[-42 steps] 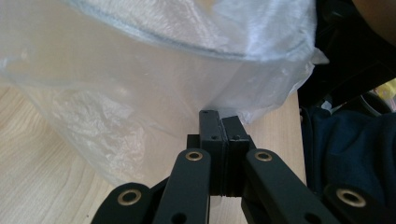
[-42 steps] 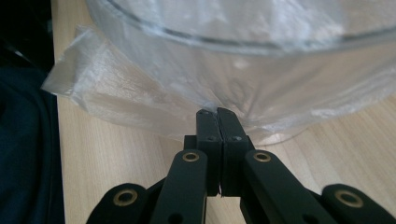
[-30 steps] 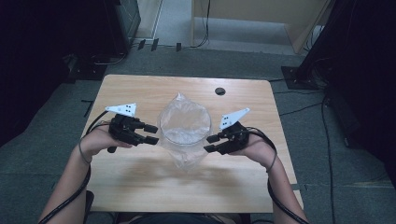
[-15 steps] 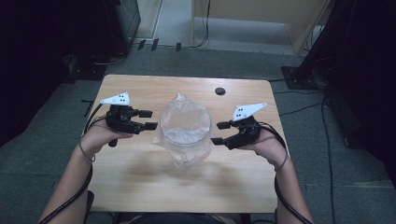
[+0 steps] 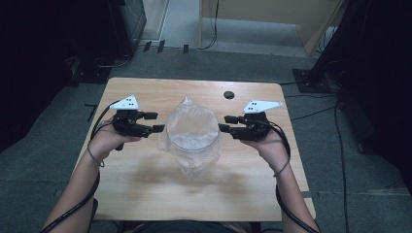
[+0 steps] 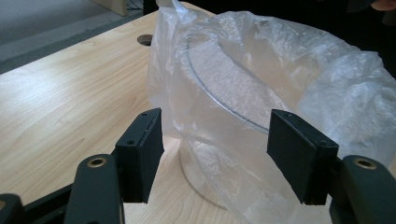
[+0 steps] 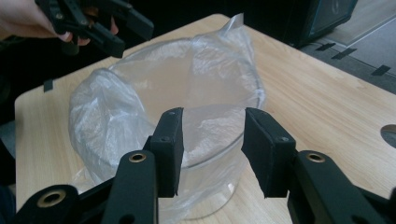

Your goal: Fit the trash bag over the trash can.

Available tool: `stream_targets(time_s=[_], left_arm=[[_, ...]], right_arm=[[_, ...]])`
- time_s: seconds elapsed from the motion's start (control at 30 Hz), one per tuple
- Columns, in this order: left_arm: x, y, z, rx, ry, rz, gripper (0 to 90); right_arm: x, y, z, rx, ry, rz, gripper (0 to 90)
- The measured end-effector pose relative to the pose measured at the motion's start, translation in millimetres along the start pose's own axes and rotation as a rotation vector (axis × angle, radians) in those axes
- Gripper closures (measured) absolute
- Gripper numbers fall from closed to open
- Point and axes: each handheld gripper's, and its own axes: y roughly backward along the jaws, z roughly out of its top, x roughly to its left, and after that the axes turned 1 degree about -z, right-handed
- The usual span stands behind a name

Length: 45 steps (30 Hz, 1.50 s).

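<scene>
Plastic bag [image 5: 192, 133] lines a clear round container [image 5: 191, 145] at mid-table [image 5: 145, 194], its edge draped over the rim; nothing else visible inside. Left gripper [image 5: 156, 122] just left of container, jaws apart, empty. Right gripper [image 5: 224, 123] just right, jaws lately closing, gripping nothing. Step judged: fitting liner; next, pinch loose film. Beyond container, table hole [image 5: 229, 94].

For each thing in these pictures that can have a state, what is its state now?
Clear round container: upright on the table, open at the top, lined with the bag.
Plastic bag: pushed into the container, its edge draped over the rim and crumpled outside.
Left gripper: open, nothing between its fingers, beside the bag.
Right gripper: open, jaws just closing, nothing gripped.
Table: bears the container.
</scene>
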Motion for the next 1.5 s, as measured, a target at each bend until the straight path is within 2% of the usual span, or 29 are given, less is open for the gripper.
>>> stream_targets(time_s=[0.03, 0.2, 0.23, 0.27, 0.4, 0.43, 0.47, 0.5, 0.57, 0.6, 0.63, 0.67, 0.7, 0.87, 0.9, 0.97, 1.03, 1.13, 1.17, 1.2, 1.23, 1.27, 1.37, 1.47, 1.5], left_arm=[[-1.1, -2.6, -0.5, 0.014, -0.005, -0.006, 34.8], [-1.4, -2.6, -0.3, 0.006, -0.001, -0.007, 34.7], [-1.1, -1.4, 0.1, 0.001, -0.002, -0.003, 34.5], [-1.1, -1.4, 0.1, 0.001, -0.002, -0.003, 34.4], [-1.3, 0.7, 1.5, -0.013, 0.004, 0.005, 34.3], [-1.6, 0.7, 1.6, -0.01, 0.003, 0.003, 34.2], [-1.6, 0.7, 1.6, -0.01, 0.003, 0.003, 34.1], [-1.9, -0.2, 1.4, -0.008, 0.001, 0.002, 34.1], [-2.1, -0.6, 1.3, -0.006, 0.001, 0.003, 34.1], [-2.5, -1.1, 1.2, -0.007, 0.004, 0.002, 34.1], [-2.8, -1.4, 1.2, -0.006, 0.004, 0.001, 34.1], [-3.2, -1.8, 1.3, -0.008, 0.005, 0.001, 34.1], [-3.3, -2.2, 1.5, -0.005, 0.002, 0.0, 34.1], [-3.8, -3.3, 1.2, 0.002, -0.001, -0.003, 34.0], [-3.6, -3.4, 1.1, 0.001, 0.004, -0.002, 34.1], [-3.4, -3.4, 1.0, 0.001, 0.004, -0.002, 34.1], [-3.3, -3.3, 0.9, 0.003, 0.002, -0.002, 34.1], [-3.4, -3.2, 1.0, 0.004, 0.001, -0.001, 34.1], [-3.6, -3.3, 1.1, 0.004, 0.001, 0.0, 34.1], [-3.6, -3.3, 1.1, 0.004, 0.001, 0.0, 34.1], [-3.6, -3.2, 1.2, 0.006, -0.001, 0.001, 34.1], [-3.6, -3.2, 1.2, 0.006, -0.001, 0.001, 34.1], [-3.7, -3.1, 1.3, 0.006, 0.0, 0.001, 34.1], [-4.0, -3.2, 1.3, 0.006, 0.001, -0.001, 34.1], [-4.0, -3.2, 1.3, 0.007, 0.0, -0.002, 34.0]], right_arm=[[2.0, -5.9, 1.3, 0.033, 0.019, 0.012, 57.9], [5.7, -15.4, 3.1, 0.041, 0.031, 0.028, 49.0], [6.6, -19.3, 6.2, 0.061, 0.048, 0.032, 43.9], [6.6, -19.3, 6.2, 0.061, 0.048, 0.032, 43.9], [10.2, -26.7, 18.7, 0.125, 0.106, 0.032, 37.1], [13.3, -30.6, 25.6, 0.156, 0.118, 0.025, 35.4], [13.3, -30.6, 25.6, 0.156, 0.118, 0.025, 35.4], [16.6, -34.6, 31.8, 0.172, 0.137, 0.024, 38.1], [18.1, -36.7, 34.3, 0.178, 0.144, 0.031, 40.8], [19.6, -38.6, 36.4, 0.185, 0.149, 0.035, 46.6], [22.1, -42.5, 39.6, 0.181, 0.141, 0.045, 56.3], [22.1, -42.5, 39.6, 0.181, 0.141, 0.045, 56.3], [24.7, -46.7, 41.5, 0.182, 0.128, 0.064, 65.7], [31.6, -58.0, 44.2, 0.217, 0.14, 0.087, 73.7], [37.1, -63.5, 44.5, 0.237, 0.154, 0.113, 75.3], [39.9, -66.4, 44.4, 0.249, 0.161, 0.128, 76.0], [48.1, -74.9, 42.3, 0.29, 0.175, 0.161, 77.4], [51.9, -80.7, 40.5, 0.32, 0.187, 0.182, 77.5], [55.0, -85.2, 38.6, 0.347, 0.195, 0.204, 75.9], [55.0, -85.2, 38.6, 0.347, 0.195, 0.204, 75.9], [56.6, -88.9, 36.8, 0.369, 0.203, 0.23, 74.0], [56.6, -88.9, 36.8, 0.369, 0.203, 0.23, 74.0], [58.6, -97.4, 33.1, 0.424, 0.233, 0.24, 71.0], [59.8, -101.3, 31.0, 0.458, 0.237, 0.248, 67.2], [59.5, -105.3, 29.9, 0.481, 0.257, 0.227, 58.7]])
